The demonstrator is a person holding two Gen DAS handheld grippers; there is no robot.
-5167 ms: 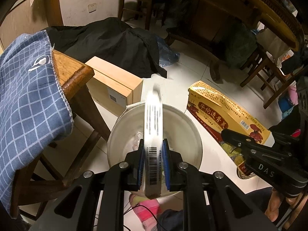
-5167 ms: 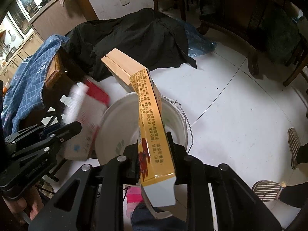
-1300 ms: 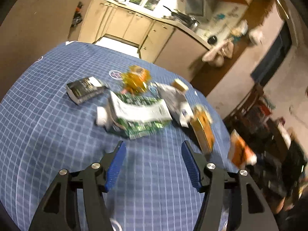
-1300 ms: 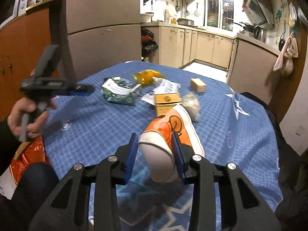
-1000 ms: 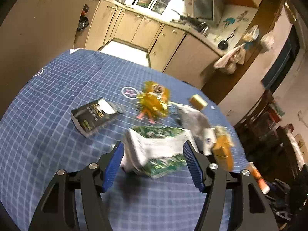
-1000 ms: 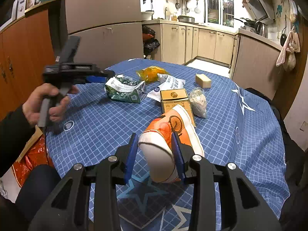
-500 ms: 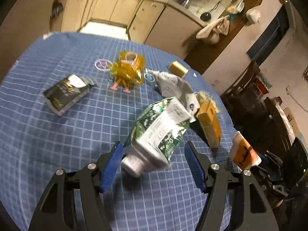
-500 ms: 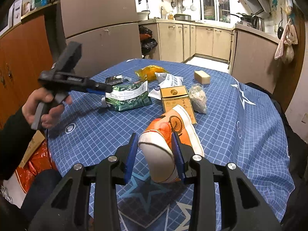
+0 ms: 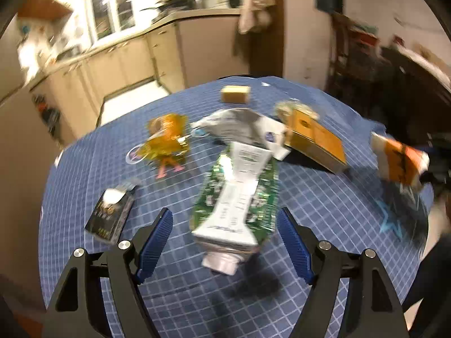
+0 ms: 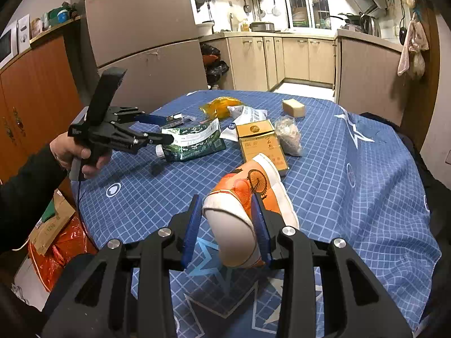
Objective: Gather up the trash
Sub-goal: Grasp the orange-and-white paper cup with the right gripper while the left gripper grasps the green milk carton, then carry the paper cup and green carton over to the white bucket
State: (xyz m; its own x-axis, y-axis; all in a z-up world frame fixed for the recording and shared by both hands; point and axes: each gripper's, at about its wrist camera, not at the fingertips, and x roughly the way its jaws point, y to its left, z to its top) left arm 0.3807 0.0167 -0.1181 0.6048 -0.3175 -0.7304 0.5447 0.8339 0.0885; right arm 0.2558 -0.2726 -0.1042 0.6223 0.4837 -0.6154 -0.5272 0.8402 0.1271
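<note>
Between the left gripper's (image 9: 225, 242) widening blue fingers (image 9: 154, 239) lies a green-and-white pouch (image 9: 238, 197), flat on the blue checked bench (image 9: 324, 205), pads not touching it. Just beyond: gold carton (image 9: 315, 140), white wrapper (image 9: 248, 125), amber wrapper (image 9: 166, 138); a dark packet (image 9: 111, 217) sits left. Right gripper (image 10: 227, 231) is clamped on an orange-and-white carton (image 10: 248, 197), possibly a folded drink box.

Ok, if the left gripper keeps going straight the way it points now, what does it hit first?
Most likely the green and white pouch: it lies between the opening, not yet touching fingers of the left gripper, capped end nearest. Depth is unclear.
</note>
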